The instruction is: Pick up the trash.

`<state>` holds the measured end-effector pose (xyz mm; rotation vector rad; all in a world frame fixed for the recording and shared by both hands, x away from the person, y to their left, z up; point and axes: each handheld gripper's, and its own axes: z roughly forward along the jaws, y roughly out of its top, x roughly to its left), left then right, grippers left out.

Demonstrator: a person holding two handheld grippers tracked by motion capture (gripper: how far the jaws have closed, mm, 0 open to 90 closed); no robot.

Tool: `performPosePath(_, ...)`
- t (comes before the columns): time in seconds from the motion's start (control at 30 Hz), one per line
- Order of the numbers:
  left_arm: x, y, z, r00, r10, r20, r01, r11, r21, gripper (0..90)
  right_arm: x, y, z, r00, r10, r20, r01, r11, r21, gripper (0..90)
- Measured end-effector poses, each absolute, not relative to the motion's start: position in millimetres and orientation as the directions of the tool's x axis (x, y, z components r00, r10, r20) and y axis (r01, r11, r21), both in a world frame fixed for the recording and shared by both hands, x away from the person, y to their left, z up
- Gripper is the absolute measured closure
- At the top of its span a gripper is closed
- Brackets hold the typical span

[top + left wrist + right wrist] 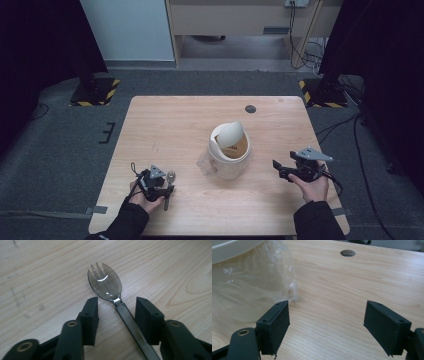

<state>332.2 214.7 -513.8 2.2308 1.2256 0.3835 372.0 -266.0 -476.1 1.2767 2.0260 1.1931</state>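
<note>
Spork (106,286) lies flat on the bench's near left, its handle between your left claw's (116,315) half-open jaws, not yet pinched. Light, stiff, slick plastic (it may skid): grip the handle just behind the bowl. Your right claw (325,322) gapes wide, empty.

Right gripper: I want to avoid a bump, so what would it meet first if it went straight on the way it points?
Probably nothing soon: between the open jaws of the right gripper lies bare table. The plastic-wrapped bin sits just off its left jaw and might be brushed; depth is unclear.
</note>
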Motion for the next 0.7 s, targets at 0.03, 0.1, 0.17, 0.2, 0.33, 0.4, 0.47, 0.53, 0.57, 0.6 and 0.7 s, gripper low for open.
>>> performPosePath(0.03, 332.4, 214.4, -513.5, 0.539, 0.842, -0.01, 0.68, -0.429, 0.594, 57.5, 371.9, -266.1, -476.1, -0.462, 0.885, 0.063, 0.484, 0.192, 0.853, 20.9)
performPosePath(0.1, 332.6, 213.6, -513.3, 0.537, 0.844, -0.005, 0.68, -0.43, 0.594, 61.6, 371.4, -266.1, -475.7, -0.462, 0.885, 0.062, 0.48, 0.191, 0.856, 21.0)
performPosePath(0.17, 333.2, 212.2, -513.3, 0.54, 0.842, -0.002, 0.676, -0.432, 0.596, 66.6, 371.0, -265.7, -474.7, -0.462, 0.884, 0.063, 0.477, 0.189, 0.858, 21.2)
performPosePath(0.2, 333.5, 211.7, -513.2, 0.542, 0.84, -0.001, 0.676, -0.435, 0.595, 68.8, 371.2, -265.4, -474.5, -0.462, 0.884, 0.064, 0.476, 0.187, 0.859, 21.6)
performPosePath(0.33, 336.2, 210.2, -512.7, 0.56, 0.829, -0.001, 0.668, -0.45, 0.592, 77.2, 372.4, -265.7, -474.9, -0.464, 0.884, 0.064, 0.474, 0.186, 0.861, 22.9)
performPosePath(0.4, 336.6, 210.4, -512.5, 0.559, 0.829, -0.006, 0.671, -0.448, 0.591, 79.0, 372.4, -266.1, -474.3, -0.465, 0.883, 0.065, 0.473, 0.186, 0.861, 23.9)
performPosePath(0.47, 337.6, 211.7, -511.5, 0.569, 0.822, -0.015, 0.674, -0.456, 0.582, 79.5, 371.4, -266.0, -473.2, -0.467, 0.882, 0.068, 0.467, 0.18, 0.866, 25.0)
performPosePath(0.53, 337.6, 211.6, -510.4, 0.58, 0.814, -0.013, 0.667, -0.466, 0.581, 79.6, 371.0, -265.9, -471.9, -0.47, 0.88, 0.073, 0.464, 0.175, 0.868, 26.6)
performPosePath(0.57, 337.4, 211.5, -509.5, 0.584, 0.812, -0.014, 0.661, -0.465, 0.588, 79.6, 371.0, -265.8, -470.7, -0.472, 0.878, 0.08, 0.463, 0.169, 0.87, 27.0)
performPosePath(0.6, 337.4, 211.5, -509.5, 0.584, 0.812, -0.014, 0.661, -0.465, 0.588, 79.6, 371.0, -265.8, -470.7, -0.472, 0.878, 0.08, 0.463, 0.169, 0.87, 27.0)
performPosePath(0.7, 335.8, 213.3, -497.7, 0.593, 0.805, -0.009, 0.609, -0.441, 0.659, 79.5, 371.1, -267.3, -467.4, -0.457, 0.884, 0.095, 0.464, 0.145, 0.874, 27.9)
